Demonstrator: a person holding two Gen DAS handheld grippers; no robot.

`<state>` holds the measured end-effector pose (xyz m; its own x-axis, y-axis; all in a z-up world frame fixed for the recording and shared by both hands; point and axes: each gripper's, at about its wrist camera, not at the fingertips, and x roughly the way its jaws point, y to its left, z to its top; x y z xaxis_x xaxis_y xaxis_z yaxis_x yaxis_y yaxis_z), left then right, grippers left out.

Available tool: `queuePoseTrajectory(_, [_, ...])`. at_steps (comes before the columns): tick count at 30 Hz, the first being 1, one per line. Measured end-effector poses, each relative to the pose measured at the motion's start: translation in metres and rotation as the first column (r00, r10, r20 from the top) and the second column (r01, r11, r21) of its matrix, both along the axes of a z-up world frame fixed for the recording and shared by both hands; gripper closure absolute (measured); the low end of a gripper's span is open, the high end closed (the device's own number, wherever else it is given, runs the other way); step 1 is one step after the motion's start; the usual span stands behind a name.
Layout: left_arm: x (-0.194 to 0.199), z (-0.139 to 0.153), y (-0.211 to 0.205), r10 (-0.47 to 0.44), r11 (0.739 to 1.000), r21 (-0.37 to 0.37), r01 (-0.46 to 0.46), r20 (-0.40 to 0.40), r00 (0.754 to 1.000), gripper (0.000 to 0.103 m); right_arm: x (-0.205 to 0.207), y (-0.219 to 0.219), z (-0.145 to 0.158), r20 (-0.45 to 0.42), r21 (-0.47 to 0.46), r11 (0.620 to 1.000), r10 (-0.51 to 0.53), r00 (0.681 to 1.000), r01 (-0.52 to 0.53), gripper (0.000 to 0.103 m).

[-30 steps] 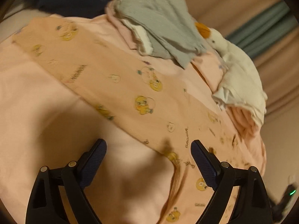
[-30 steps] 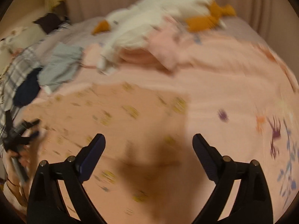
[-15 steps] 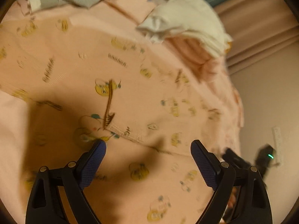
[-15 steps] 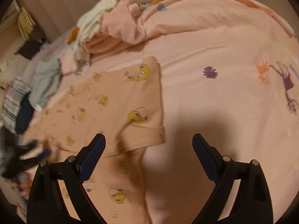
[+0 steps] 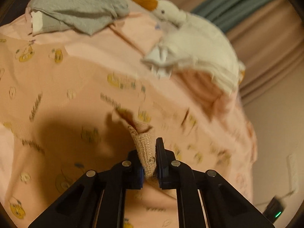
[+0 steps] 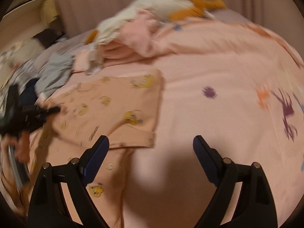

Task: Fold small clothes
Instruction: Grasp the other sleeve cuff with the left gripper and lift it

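Observation:
A peach garment printed with yellow cartoon birds (image 5: 62,98) lies spread on the pink bed; it also shows in the right wrist view (image 6: 117,110), partly folded. My left gripper (image 5: 150,159) is shut on a ribbed cuff (image 5: 145,148) of this garment and lifts it slightly. In the right wrist view the left gripper (image 6: 28,117) appears blurred at the garment's left side. My right gripper (image 6: 151,148) is open and empty, just above the garment's near hem.
A grey garment (image 5: 79,5) and a white plush goose (image 5: 190,36) lie at the far side of the pink bedspread (image 6: 218,72). A pile of clothes (image 6: 49,76) sits at the left. Curtains hang behind.
My left gripper has closed on the garment's cuff; it was open before. The right gripper has shifted slightly and stays open.

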<state>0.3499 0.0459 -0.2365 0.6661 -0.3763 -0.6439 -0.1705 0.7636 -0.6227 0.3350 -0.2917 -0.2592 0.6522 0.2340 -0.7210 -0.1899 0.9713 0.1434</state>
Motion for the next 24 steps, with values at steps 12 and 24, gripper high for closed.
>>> queuePoseTrajectory(12, [0.006, 0.013, 0.028, 0.057, 0.995, 0.082, -0.062, 0.065, 0.996, 0.094, 0.031, 0.039, -0.031, -0.042, -0.128, 0.991, 0.02, 0.999, -0.026, 0.086])
queuePoseTrajectory(24, [0.01, 0.0, 0.04, 0.037, 0.98, 0.197, -0.022, -0.071, 0.997, 0.088, 0.028, 0.03, -0.036, -0.096, -0.101, 0.995, 0.004, 0.995, -0.014, 0.038])
